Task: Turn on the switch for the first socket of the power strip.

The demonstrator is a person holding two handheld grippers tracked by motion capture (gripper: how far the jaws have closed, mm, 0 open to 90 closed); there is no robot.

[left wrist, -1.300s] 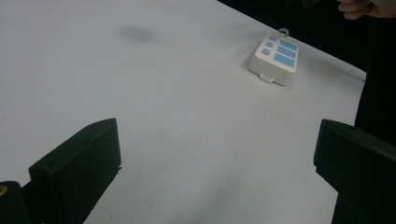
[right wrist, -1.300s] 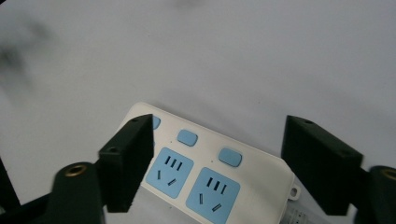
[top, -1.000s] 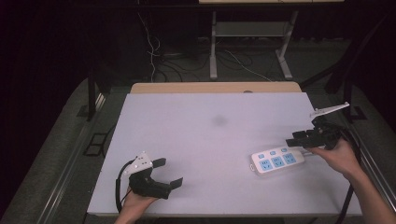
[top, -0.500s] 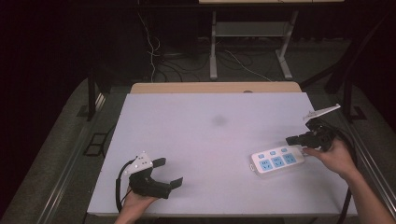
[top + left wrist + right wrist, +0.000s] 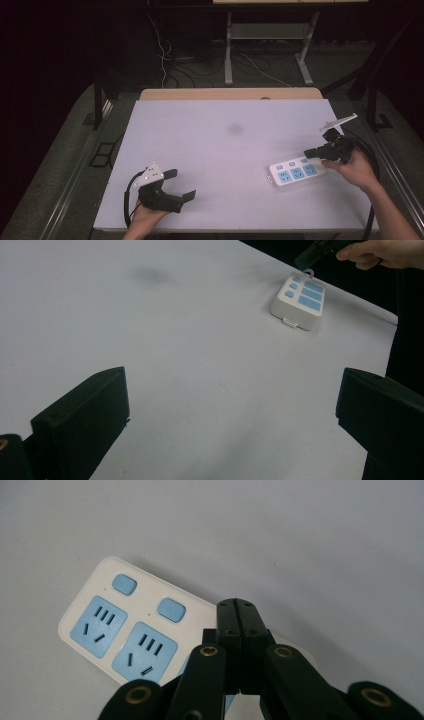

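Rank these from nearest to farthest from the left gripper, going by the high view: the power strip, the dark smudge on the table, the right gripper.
1. Dark smudge: mid-table, up and right of the left gripper.
2. Power strip: on the table's right side.
3. Right gripper: just beyond the strip, over its far end, near the right edge.

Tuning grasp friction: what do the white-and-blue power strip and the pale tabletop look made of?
White power strip with blue sockets: looks like moulded plastic, smooth with a slight satin sheen; rounded corners and crisp socket slots suggest it. Blue faces look like the same plastic, coloured.

Pale tabletop: matte, uniform and glare-free, with one faint dark smudge; could be laminate or a painted board, can't tell. The right gripper above the strip is closed.
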